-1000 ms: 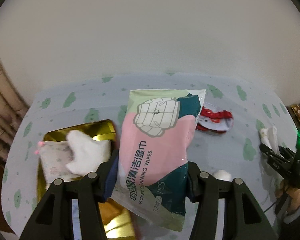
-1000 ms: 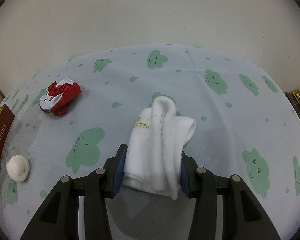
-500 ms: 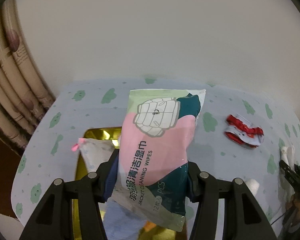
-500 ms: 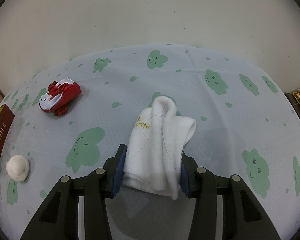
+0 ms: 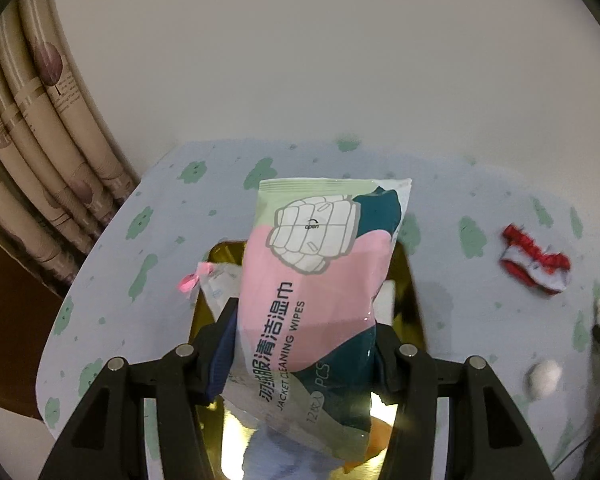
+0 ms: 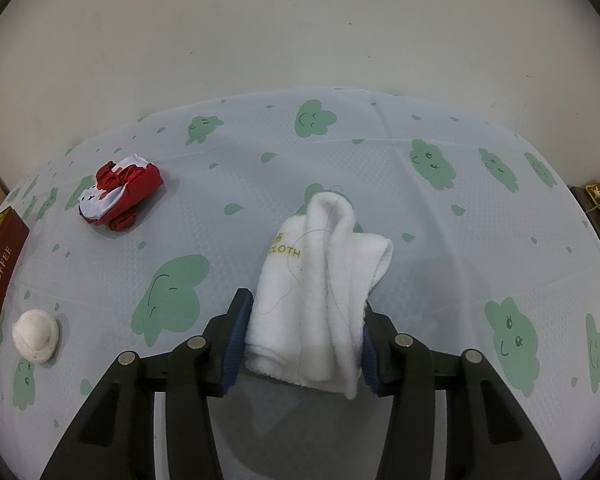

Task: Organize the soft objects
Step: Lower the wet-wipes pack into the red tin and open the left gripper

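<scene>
My left gripper [image 5: 304,344] is shut on a pink, green and teal pack of wet wipes [image 5: 316,280] and holds it over the gold tin [image 5: 410,300]. A patterned pouch with a pink tie [image 5: 208,280] lies in the tin, mostly hidden. My right gripper [image 6: 304,340] is shut on a folded white cloth [image 6: 320,280] resting on the tablecloth. A red and white soft item [image 6: 118,196] lies at the far left, also in the left wrist view [image 5: 534,264]. A small white ball [image 6: 34,336] sits at the near left.
The table [image 6: 420,208] has a pale cloth with green cloud prints. A brown toffee box lid [image 6: 0,280] stands at its left edge. A curtain [image 5: 32,140] hangs left of the table. A plain wall runs behind.
My left gripper has swung left with the wipes pack, so the tin now sits under it and the curtain shows more. The right gripper and cloth have not moved.
</scene>
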`<state>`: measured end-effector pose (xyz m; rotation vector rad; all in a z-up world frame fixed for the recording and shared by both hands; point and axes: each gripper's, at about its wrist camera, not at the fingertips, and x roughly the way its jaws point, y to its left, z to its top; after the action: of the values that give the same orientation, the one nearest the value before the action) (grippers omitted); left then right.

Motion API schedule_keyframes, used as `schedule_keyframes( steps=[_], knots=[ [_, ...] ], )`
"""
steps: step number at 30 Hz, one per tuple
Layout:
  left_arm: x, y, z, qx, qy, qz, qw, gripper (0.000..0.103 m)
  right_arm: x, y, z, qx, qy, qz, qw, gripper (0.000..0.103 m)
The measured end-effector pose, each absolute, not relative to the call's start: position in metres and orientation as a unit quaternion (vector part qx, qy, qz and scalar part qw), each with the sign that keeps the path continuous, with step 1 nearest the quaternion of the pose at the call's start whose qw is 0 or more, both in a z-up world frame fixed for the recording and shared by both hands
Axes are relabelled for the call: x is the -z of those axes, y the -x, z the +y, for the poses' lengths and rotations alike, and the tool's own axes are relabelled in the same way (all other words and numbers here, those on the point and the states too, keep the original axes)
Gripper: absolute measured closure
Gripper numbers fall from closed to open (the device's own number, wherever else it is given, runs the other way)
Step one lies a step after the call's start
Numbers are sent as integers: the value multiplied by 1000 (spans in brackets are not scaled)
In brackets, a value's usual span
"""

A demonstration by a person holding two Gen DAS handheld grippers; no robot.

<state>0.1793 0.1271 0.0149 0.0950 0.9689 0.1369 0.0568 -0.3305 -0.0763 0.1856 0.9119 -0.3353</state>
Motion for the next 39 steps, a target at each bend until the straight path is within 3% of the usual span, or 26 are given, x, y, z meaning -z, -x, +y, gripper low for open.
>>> schedule_keyframes(
  steps=[17,22,39],
  knots=[
    [16,-190,138,-108,-67,484,866,44,77,-57,-329,161,-88,438,880,57],
    [10,-188,139,-93,-58,473,874,40,78,-57,-329,161,-88,438,880,57],
    [-28,-149,145,-78,-25,438,895,39,78,-55,-329,162,-85,439,880,56]
  ],
)
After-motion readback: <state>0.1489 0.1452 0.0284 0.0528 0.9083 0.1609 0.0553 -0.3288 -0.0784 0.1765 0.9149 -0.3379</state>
